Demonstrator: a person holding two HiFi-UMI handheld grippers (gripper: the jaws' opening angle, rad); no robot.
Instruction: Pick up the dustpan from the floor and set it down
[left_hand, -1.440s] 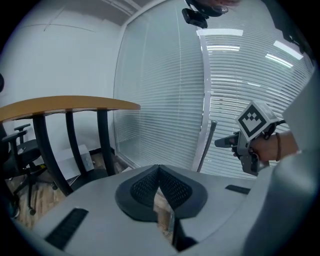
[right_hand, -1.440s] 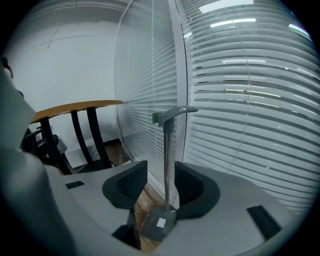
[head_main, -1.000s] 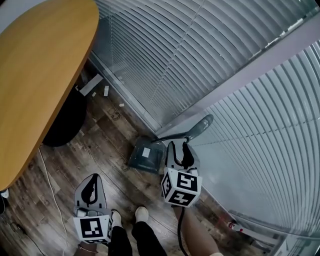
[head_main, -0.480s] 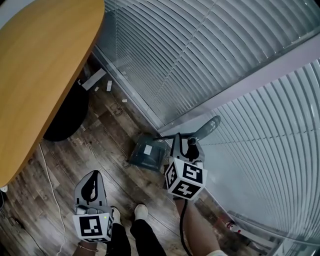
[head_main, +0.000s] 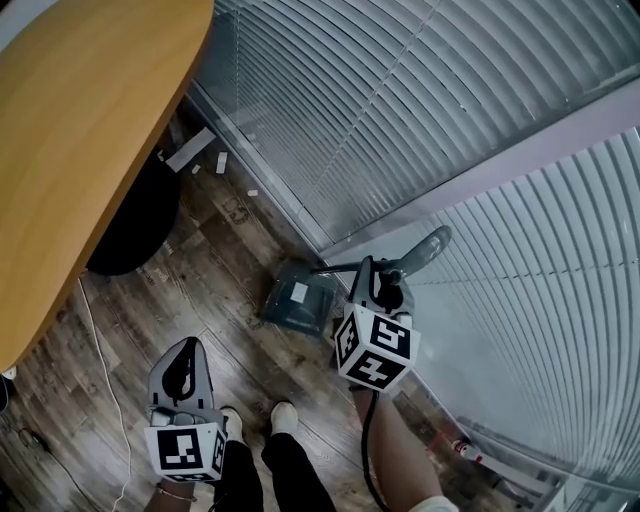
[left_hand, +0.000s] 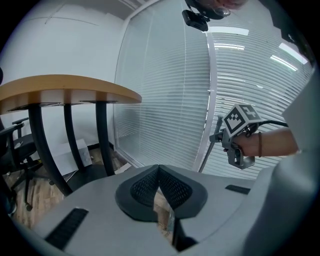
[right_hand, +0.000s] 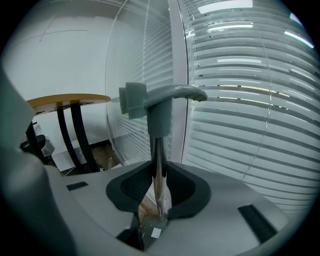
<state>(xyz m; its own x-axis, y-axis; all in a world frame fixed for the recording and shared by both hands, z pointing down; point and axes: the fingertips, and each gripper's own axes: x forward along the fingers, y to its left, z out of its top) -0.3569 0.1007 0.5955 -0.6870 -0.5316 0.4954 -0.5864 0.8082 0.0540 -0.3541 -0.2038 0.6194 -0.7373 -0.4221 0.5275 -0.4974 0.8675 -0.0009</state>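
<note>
A dark dustpan (head_main: 297, 300) sits on the wood floor by the glass wall, and its long upright handle (head_main: 420, 250) ends in a grey grip. My right gripper (head_main: 380, 275) is on that handle below the grip. In the right gripper view the metal pole (right_hand: 159, 165) runs between the closing jaws with both pads against it, the grey grip (right_hand: 162, 100) above and the pan (right_hand: 152, 232) below. My left gripper (head_main: 182, 355) hangs low at the left, away from the dustpan, shut (left_hand: 159, 172) with nothing in it.
A wooden table (head_main: 80, 130) with a black base (head_main: 130, 235) fills the left. Glass walls with blinds (head_main: 400, 110) meet in a corner behind the dustpan. Paper scraps (head_main: 190, 150) and a white cable (head_main: 100, 370) lie on the floor. The person's feet (head_main: 280, 422) are near the bottom.
My right gripper has slid a little forward along the floor onto the handle pole, and its jaws have narrowed around it. The left gripper has stayed put.
</note>
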